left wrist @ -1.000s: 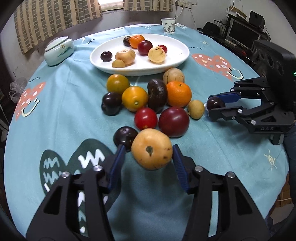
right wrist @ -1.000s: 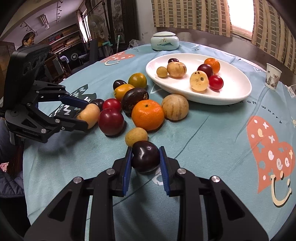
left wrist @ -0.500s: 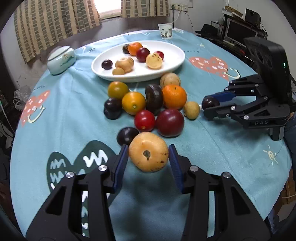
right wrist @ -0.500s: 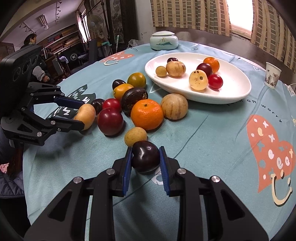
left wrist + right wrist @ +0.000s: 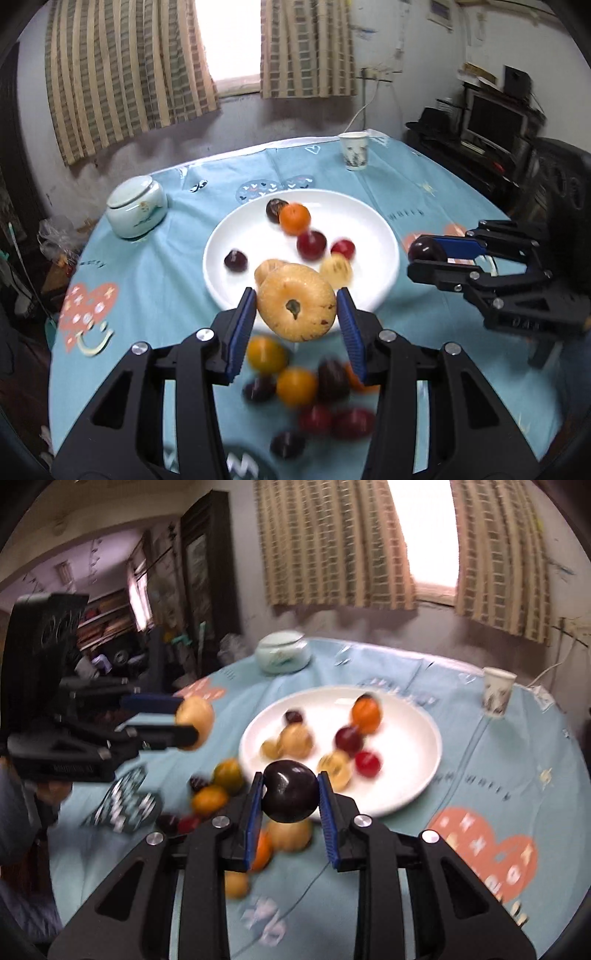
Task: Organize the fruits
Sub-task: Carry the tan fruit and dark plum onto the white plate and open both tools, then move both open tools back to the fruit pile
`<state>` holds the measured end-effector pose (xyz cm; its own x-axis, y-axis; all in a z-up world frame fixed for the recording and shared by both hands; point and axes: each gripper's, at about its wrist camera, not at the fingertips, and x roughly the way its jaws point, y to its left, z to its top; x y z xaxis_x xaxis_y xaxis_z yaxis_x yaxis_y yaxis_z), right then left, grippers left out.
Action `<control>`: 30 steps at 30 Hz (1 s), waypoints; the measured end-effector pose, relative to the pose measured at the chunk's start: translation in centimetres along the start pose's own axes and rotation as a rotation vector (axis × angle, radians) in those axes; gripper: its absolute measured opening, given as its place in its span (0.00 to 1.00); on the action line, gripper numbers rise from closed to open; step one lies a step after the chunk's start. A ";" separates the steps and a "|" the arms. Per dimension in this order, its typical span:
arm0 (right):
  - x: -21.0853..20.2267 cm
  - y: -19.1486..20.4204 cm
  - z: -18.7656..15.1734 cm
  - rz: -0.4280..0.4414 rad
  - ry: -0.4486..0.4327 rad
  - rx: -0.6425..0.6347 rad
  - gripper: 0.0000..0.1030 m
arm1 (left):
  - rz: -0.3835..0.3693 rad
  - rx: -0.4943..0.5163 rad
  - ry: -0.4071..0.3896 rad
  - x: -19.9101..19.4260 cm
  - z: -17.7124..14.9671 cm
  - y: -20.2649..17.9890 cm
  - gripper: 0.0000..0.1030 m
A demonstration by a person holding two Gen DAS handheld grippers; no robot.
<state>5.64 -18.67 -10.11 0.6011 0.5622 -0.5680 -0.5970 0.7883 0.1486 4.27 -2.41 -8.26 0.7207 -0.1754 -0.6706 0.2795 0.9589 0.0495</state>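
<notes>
The left hand-held gripper [image 5: 295,314] is holding a tan, speckled round fruit [image 5: 296,302] between its blue pads, which are pressing on the fruit's two sides at a moderate spread; its jaws have just been closing, with that fruit between them. In the left wrist view the fruit is hanging in the air in front of the near rim of the white plate [image 5: 373,221], clear of the desk [image 5: 155,280] and its light-blue cloth. The right hand-held gripper [image 5: 290,797] is clamping a dark purple plum [image 5: 290,792] with its jaws set narrow, the pads lying against both sides of the plum. In the right wrist view the plum is also lifted off the desk, showing just in front of the plate's near edge. Each hand-held gripper is appearing in the other's camera, at the side of the plate, with its fruit between its fingers. On the plate several fruits are lying apart from one another, among them an orange [image 5: 294,218], a dark red plum [image 5: 311,244] and a small red one [image 5: 342,249]. More loose fruits, blurred, are lying on the cloth below the grippers. A pale lidded jar [image 5: 136,210] and a paper cup [image 5: 354,150] are standing on the desk, well apart from the plate.
</notes>
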 end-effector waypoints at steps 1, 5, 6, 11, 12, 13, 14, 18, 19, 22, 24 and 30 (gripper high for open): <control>0.9 -0.6 0.8 -0.015 0.008 0.022 0.28 | 0.017 -0.021 0.016 1.5 0.9 0.2 0.44; 5.3 -3.5 2.7 -0.094 0.059 0.125 0.28 | 0.028 -0.055 0.082 5.7 2.4 0.7 0.44; 6.0 -4.1 2.9 -0.109 0.067 0.143 0.29 | 0.031 -0.064 0.094 6.5 2.5 0.9 0.44; 9.3 -6.2 3.2 -0.104 0.141 0.202 0.30 | 0.030 -0.075 0.129 8.6 2.2 1.5 0.45; 9.6 -6.2 3.3 -0.116 0.158 0.202 0.31 | 0.031 -0.079 0.124 8.5 2.2 1.6 0.46; 9.8 -6.1 3.3 -0.132 0.160 0.203 0.34 | 0.023 -0.081 0.109 8.2 2.2 1.7 0.54; 9.7 -6.1 3.3 -0.134 0.158 0.211 0.57 | 0.022 -0.080 0.094 8.0 2.3 1.7 0.66; 8.4 -6.0 3.4 -0.152 0.089 0.243 0.85 | 0.034 -0.083 0.055 6.5 2.7 1.7 0.70; 7.9 -5.9 3.5 -0.162 0.080 0.238 0.85 | 0.042 -0.085 0.044 5.8 2.6 1.8 0.70; 5.5 -5.0 2.8 -0.162 0.033 0.245 0.85 | 0.086 -0.097 0.001 3.5 1.6 2.6 0.77; 3.1 -4.3 1.5 -0.150 -0.006 0.258 0.85 | 0.105 -0.126 -0.050 1.1 0.1 3.6 0.83; -0.8 -1.7 -3.6 -0.149 0.061 0.212 0.86 | 0.029 -0.156 -0.063 -3.5 -5.1 5.4 0.90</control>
<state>4.24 -21.39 -12.84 0.6369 0.4249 -0.6432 -0.3758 0.8997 0.2222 0.06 4.47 -9.40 0.7671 -0.1562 -0.6222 0.1597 0.9859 -0.0506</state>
